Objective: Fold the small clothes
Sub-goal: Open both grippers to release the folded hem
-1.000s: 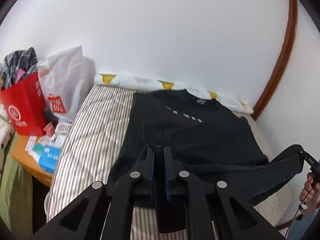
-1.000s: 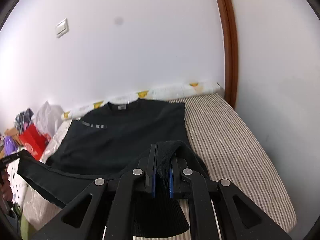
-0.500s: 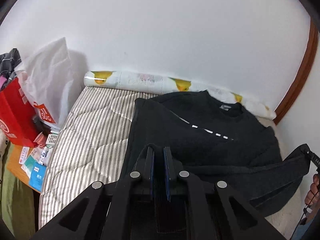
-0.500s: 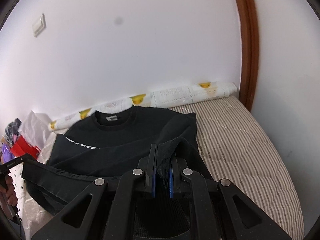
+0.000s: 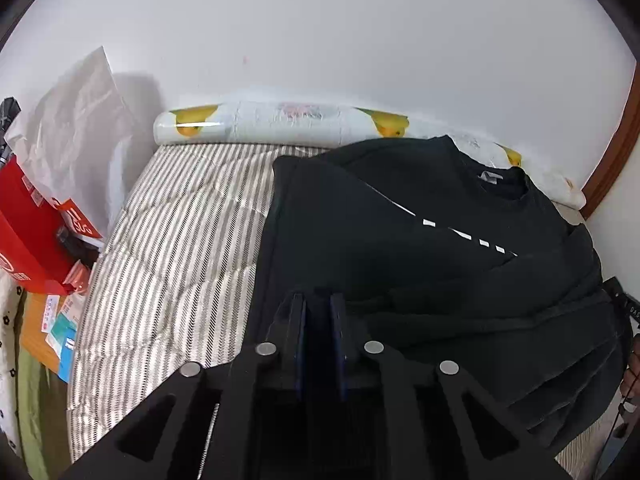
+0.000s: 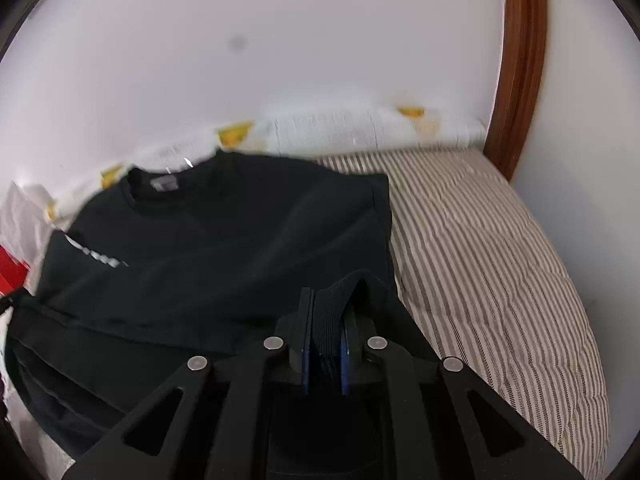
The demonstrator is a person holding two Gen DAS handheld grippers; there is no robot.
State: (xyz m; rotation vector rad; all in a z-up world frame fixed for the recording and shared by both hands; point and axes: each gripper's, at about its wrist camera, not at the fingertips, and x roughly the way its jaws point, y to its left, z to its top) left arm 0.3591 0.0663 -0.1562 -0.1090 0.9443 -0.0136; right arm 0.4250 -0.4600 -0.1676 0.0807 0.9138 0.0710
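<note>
A black sweatshirt (image 5: 400, 240) with a white dashed chest print lies on the striped bed, collar toward the wall; it also shows in the right wrist view (image 6: 220, 248). My left gripper (image 5: 319, 308) is shut on the left end of its bottom hem. My right gripper (image 6: 326, 312) is shut on the right end of the hem, ribbed fabric bunched between the pads. The hem is lifted and carried over the shirt's lower body toward the collar.
The striped mattress (image 5: 180, 248) (image 6: 500, 260) runs to a white wall, with a rolled duck-print sheet (image 5: 280, 124) along it. A red bag (image 5: 28, 232), a white plastic bag (image 5: 76, 120) and small boxes sit left of the bed. A brown door frame (image 6: 520, 60) stands at the right.
Both grippers have moved forward toward the wall with the hem, so the lower part of the sweatshirt now folds over the upper part. The collar appears closer in both views.
</note>
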